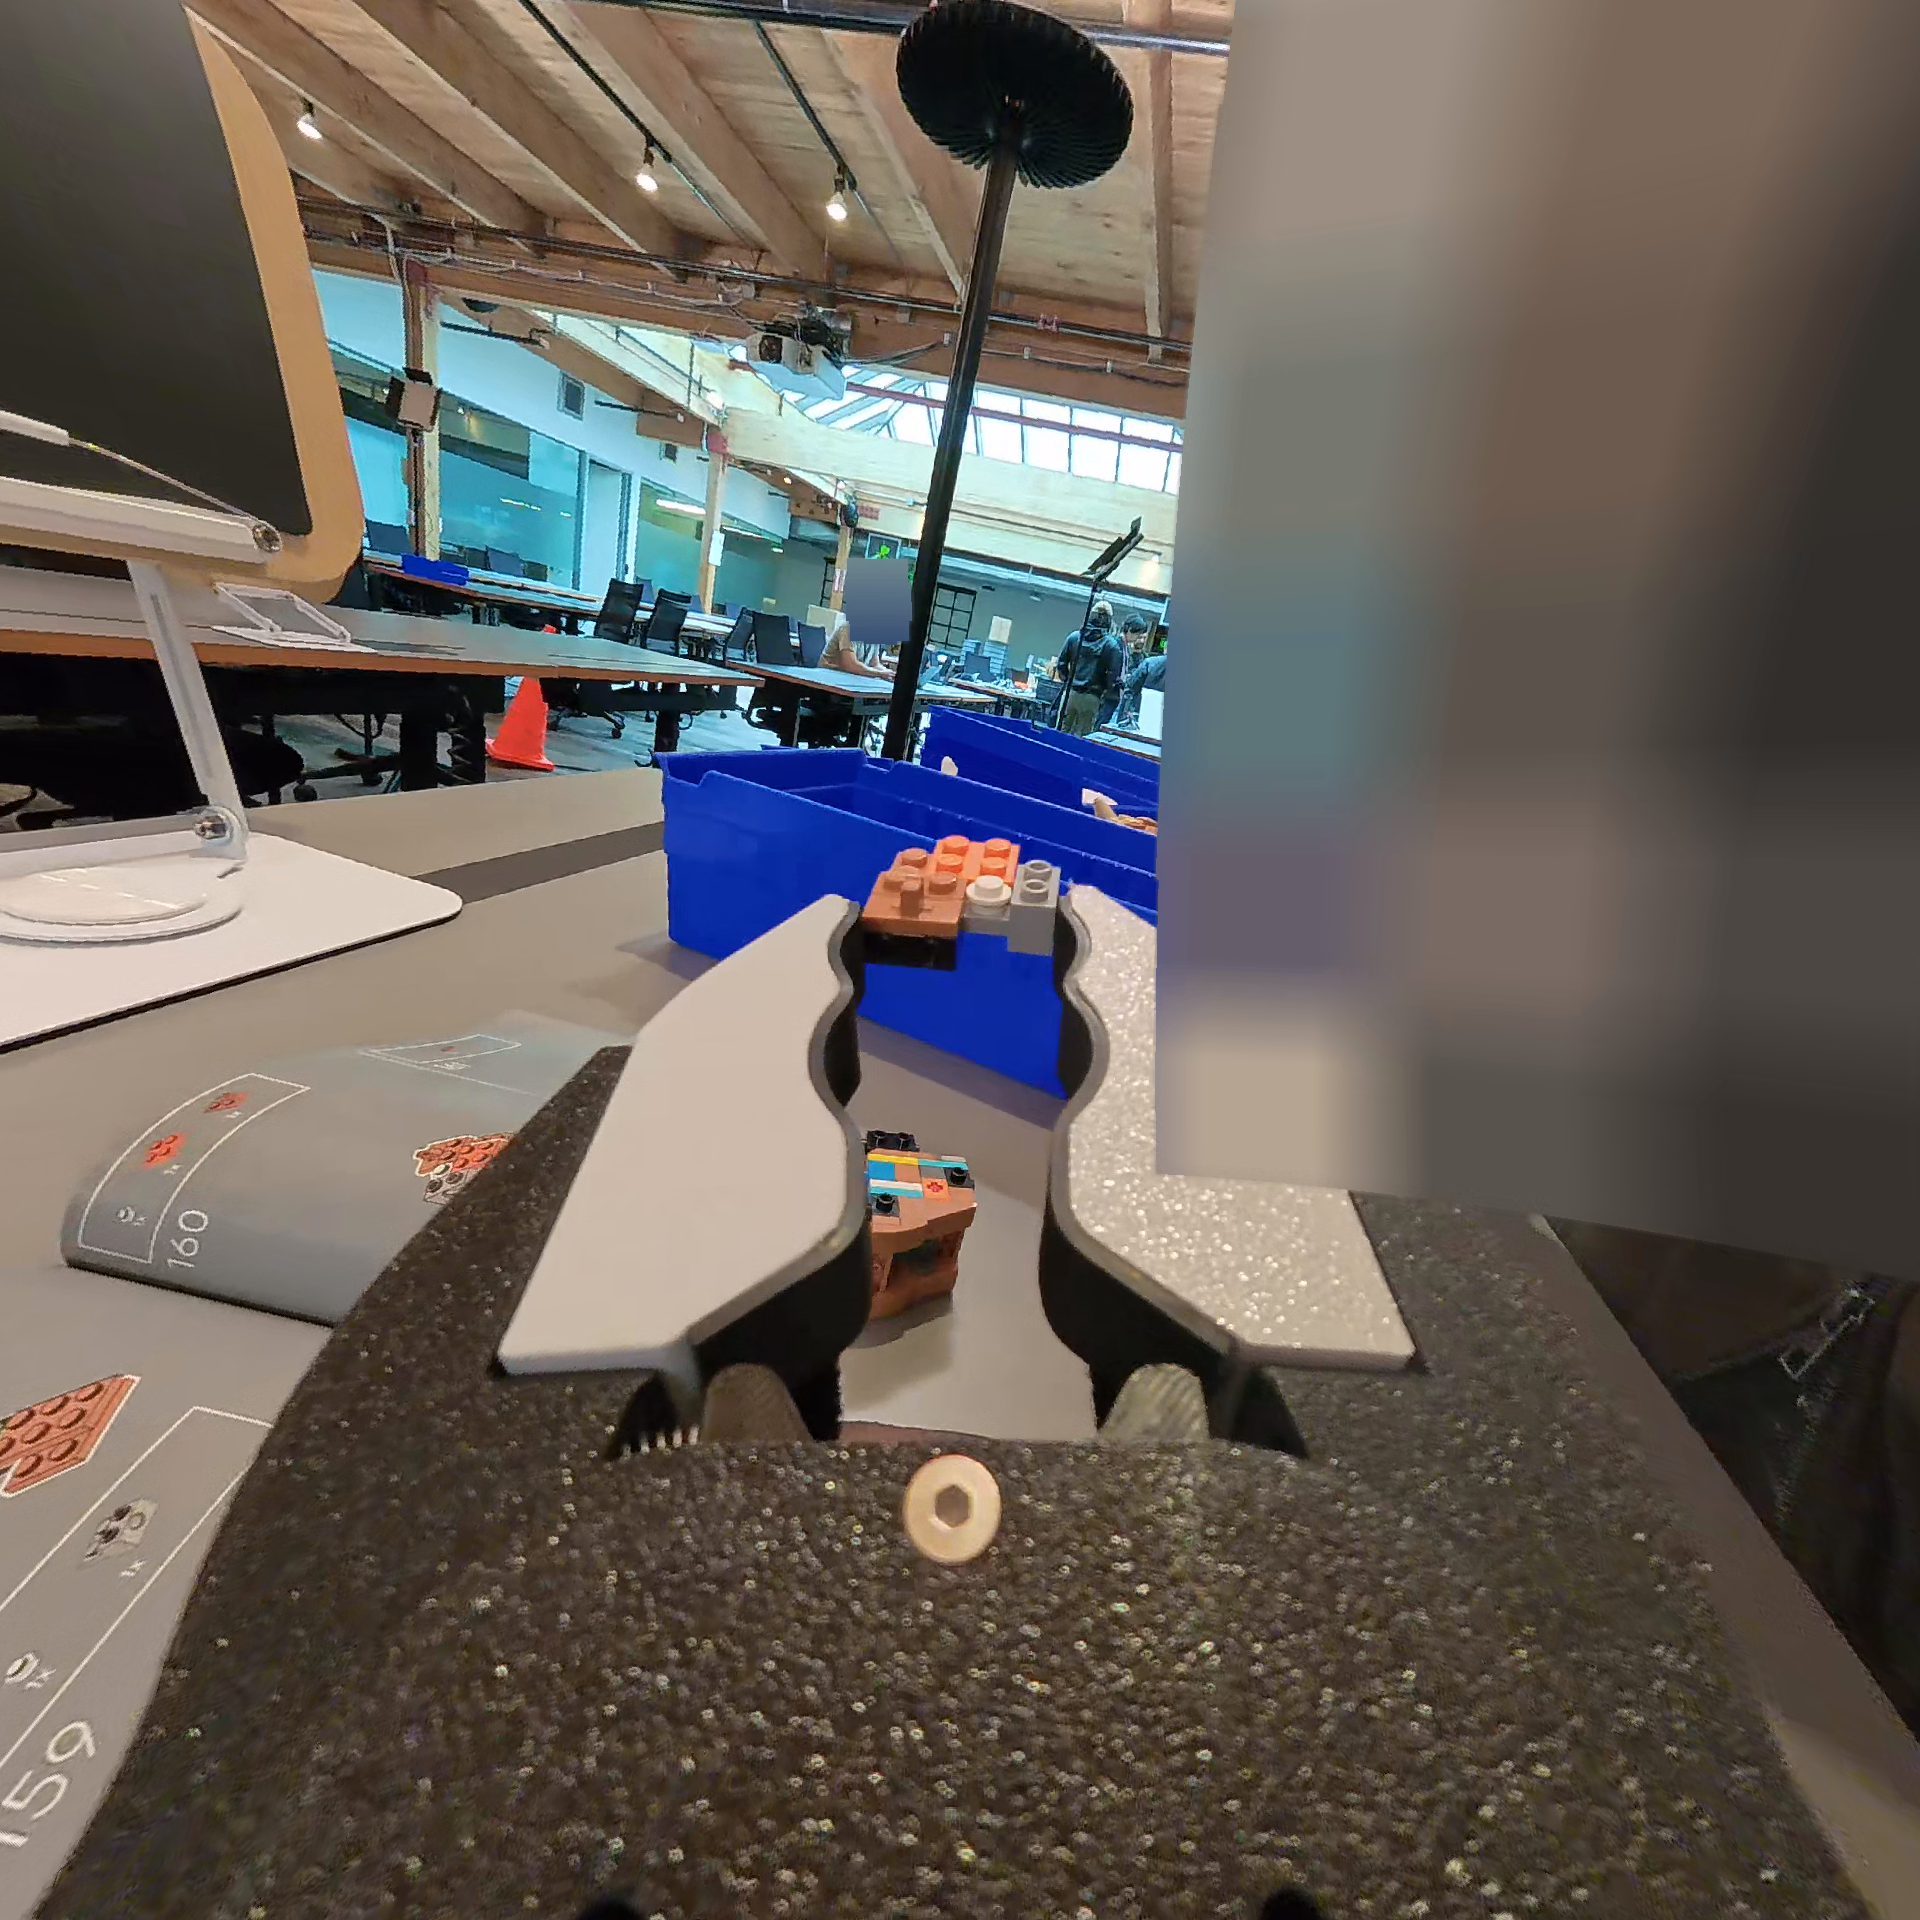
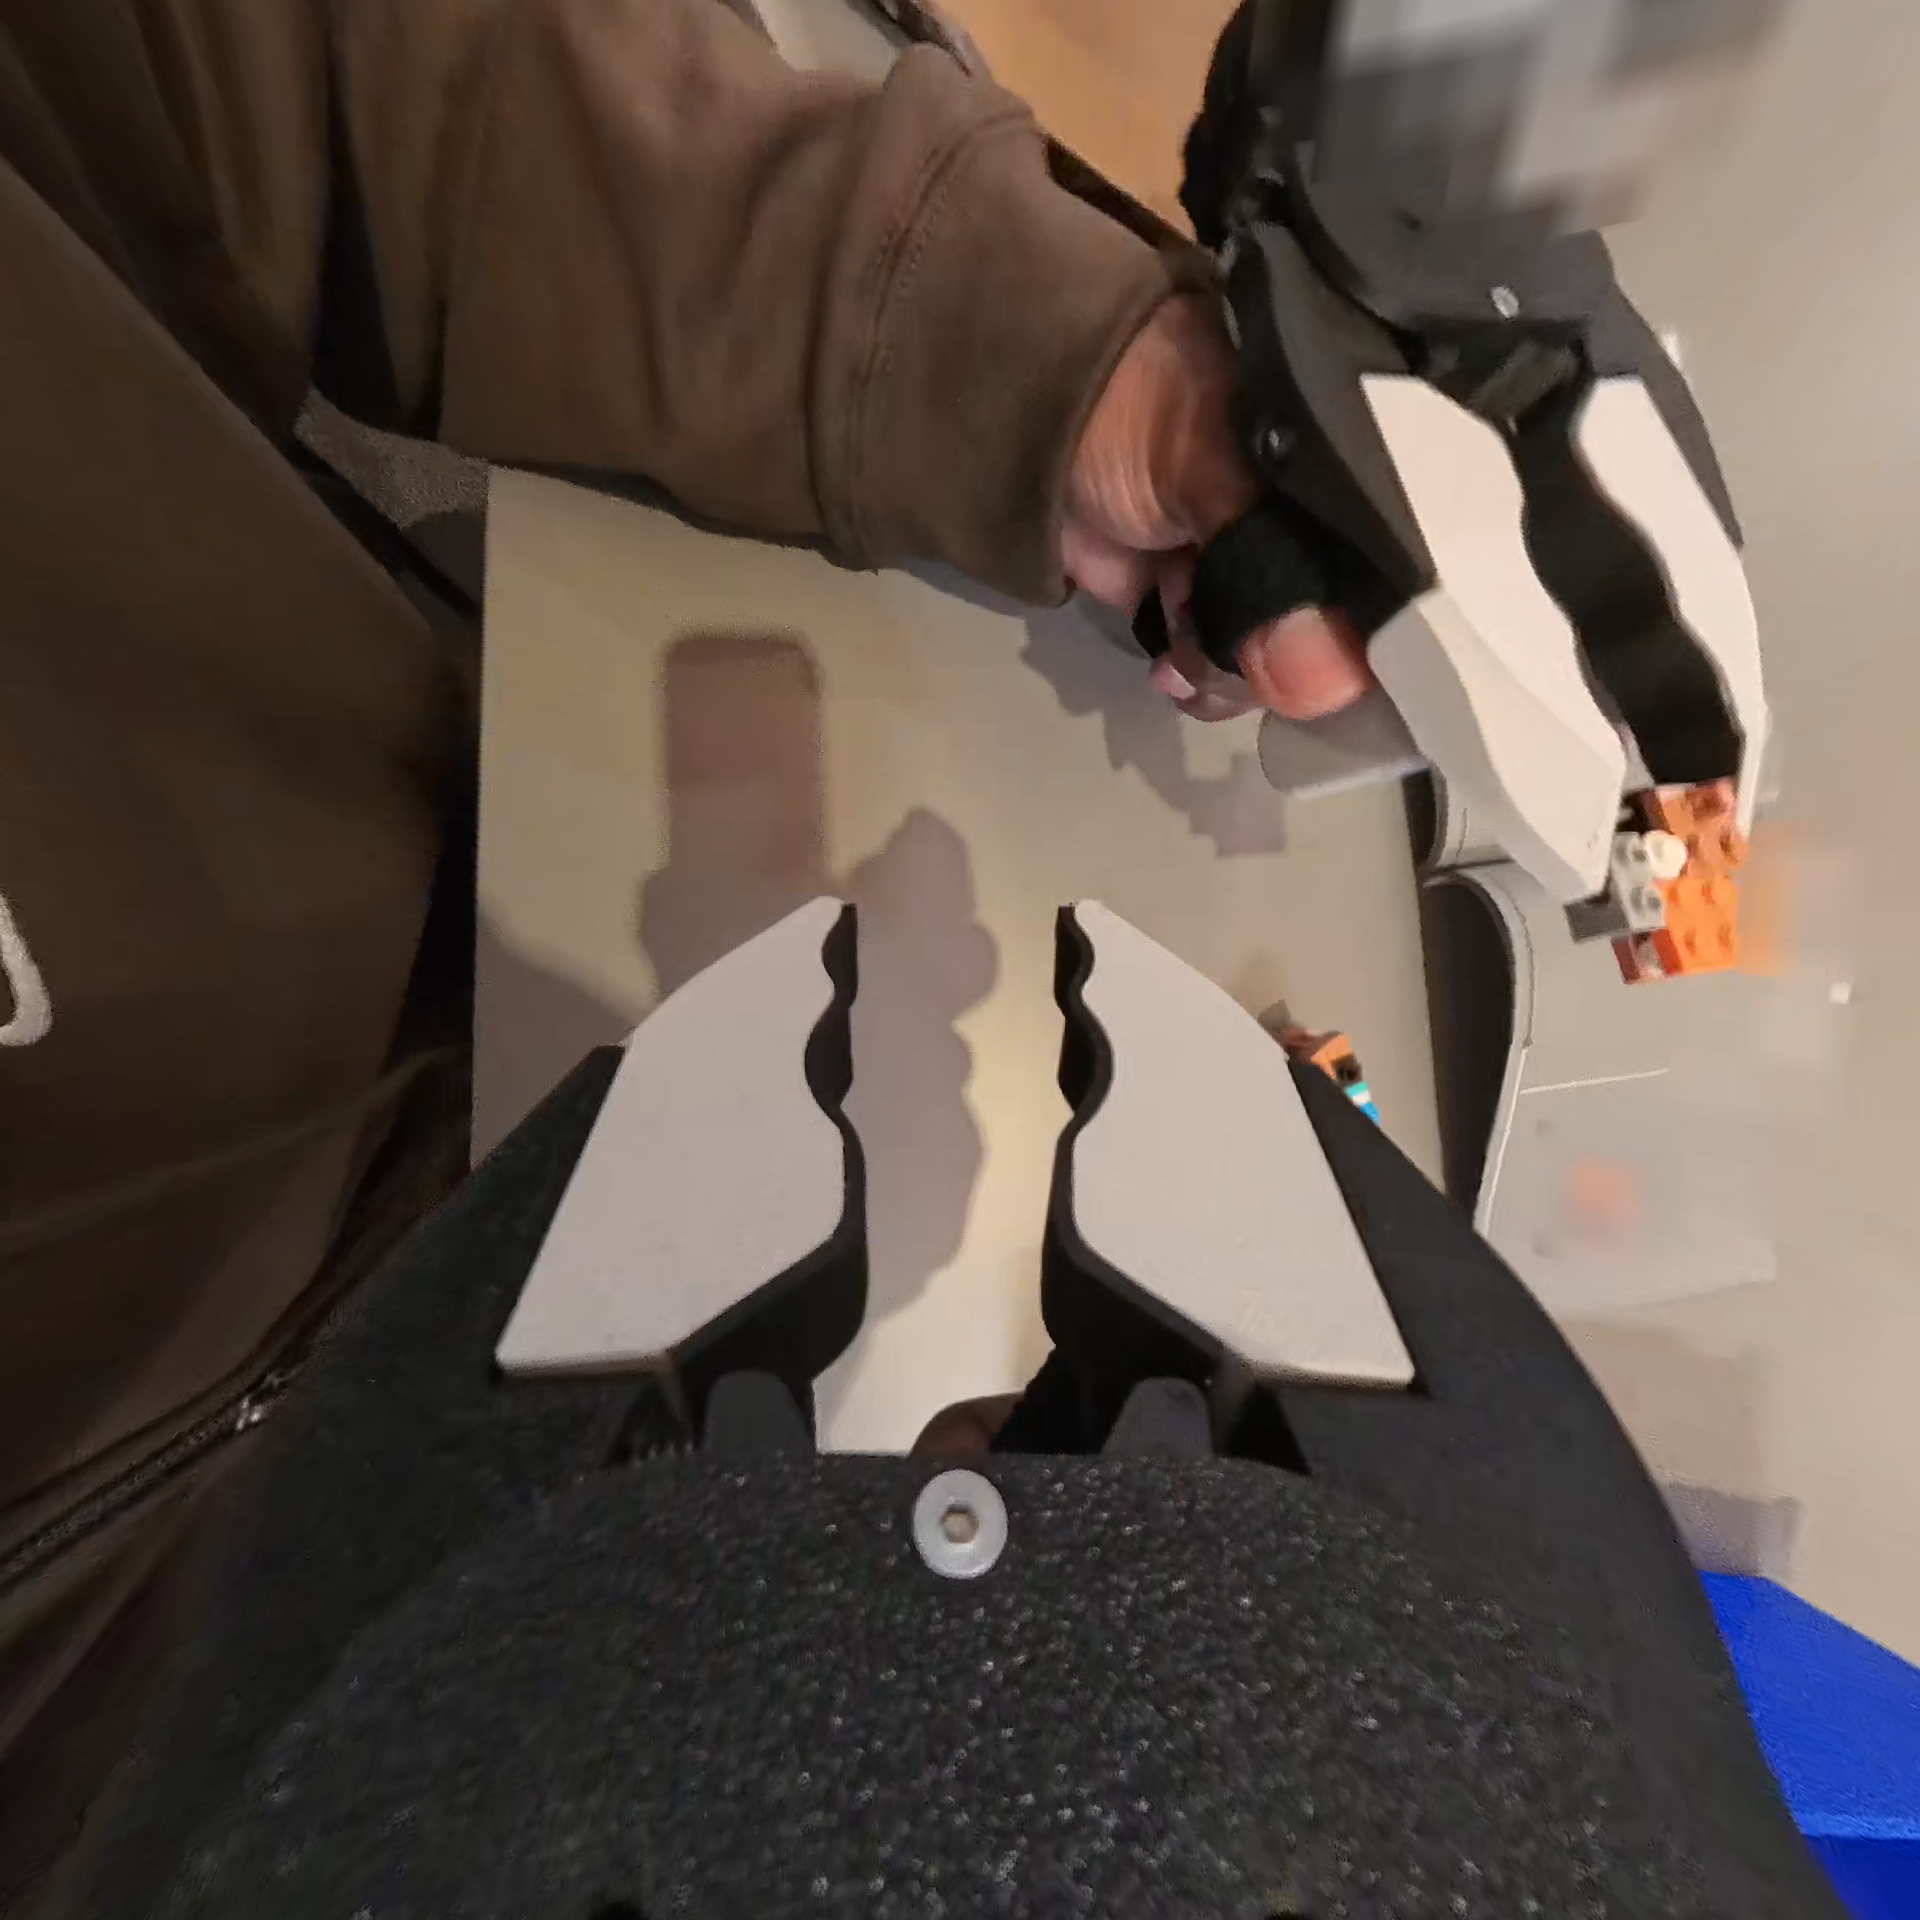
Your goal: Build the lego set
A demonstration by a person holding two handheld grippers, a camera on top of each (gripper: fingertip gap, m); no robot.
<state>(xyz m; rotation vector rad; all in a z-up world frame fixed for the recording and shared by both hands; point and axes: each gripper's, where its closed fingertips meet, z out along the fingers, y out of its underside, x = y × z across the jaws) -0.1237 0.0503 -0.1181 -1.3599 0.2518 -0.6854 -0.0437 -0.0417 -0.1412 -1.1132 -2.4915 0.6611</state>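
Note:
My left gripper is shut on a small lego assembly of orange, brown, white and grey bricks, held at its fingertips above the table. The same gripper and assembly show at the upper right of the right wrist view. A second small lego build, brown with blue, yellow and orange parts, sits on the grey table below the left gripper; its edge peeks out beside my right gripper. My right gripper is open and empty, pointing down at the bare table.
Blue plastic bins stand just beyond the left gripper; a blue bin corner is at lower right. The open instruction booklet lies at left. A white monitor stand base sits at far left. A brown-sleeved arm spans the right wrist view.

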